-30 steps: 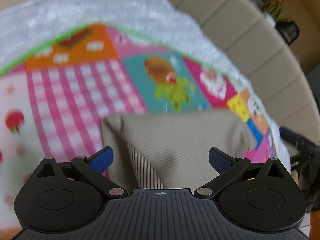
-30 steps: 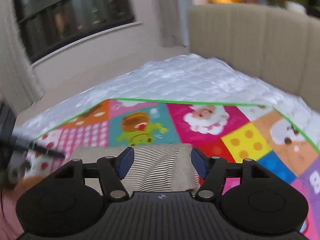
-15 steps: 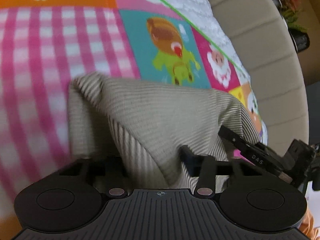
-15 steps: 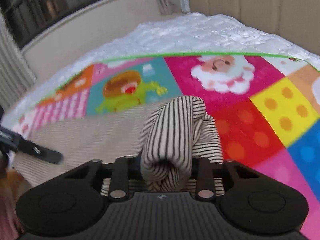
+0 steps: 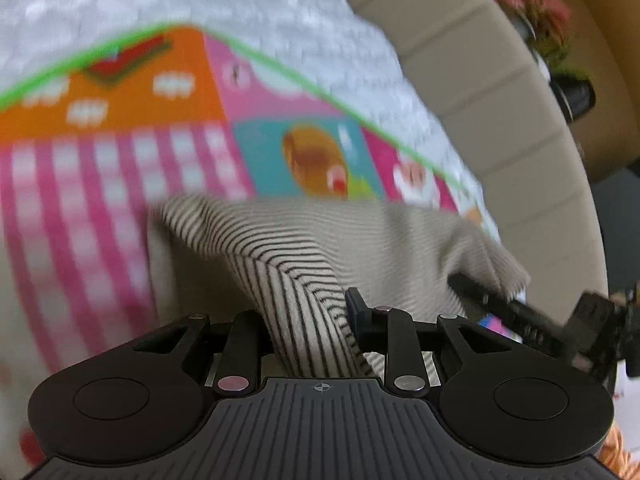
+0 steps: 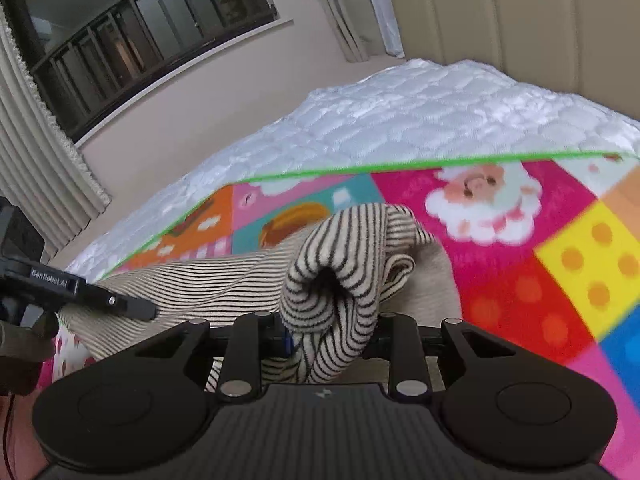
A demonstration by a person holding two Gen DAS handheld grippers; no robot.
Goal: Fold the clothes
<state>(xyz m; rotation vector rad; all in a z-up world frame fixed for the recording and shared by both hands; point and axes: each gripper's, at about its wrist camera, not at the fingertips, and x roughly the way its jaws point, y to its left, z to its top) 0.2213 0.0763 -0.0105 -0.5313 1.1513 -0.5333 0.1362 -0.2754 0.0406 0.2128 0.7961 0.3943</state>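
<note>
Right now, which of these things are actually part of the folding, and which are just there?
Part of the job:
- beige black-striped knit garment
- left gripper, shut on it
- right gripper, shut on it

Just there:
- colourful cartoon play mat
- white quilted bed cover
- beige padded headboard
- potted flowers

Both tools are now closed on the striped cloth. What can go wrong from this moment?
1. The right tool pinches a thick bunched roll of the beige black-striped knitted garment, so the fold may come out lumpy or uneven.
2. The left tool holds only a narrow ridge of cloth; it might slip out when pulled.
3. The colourful cartoon play mat could shift if the garment drags.
</note>
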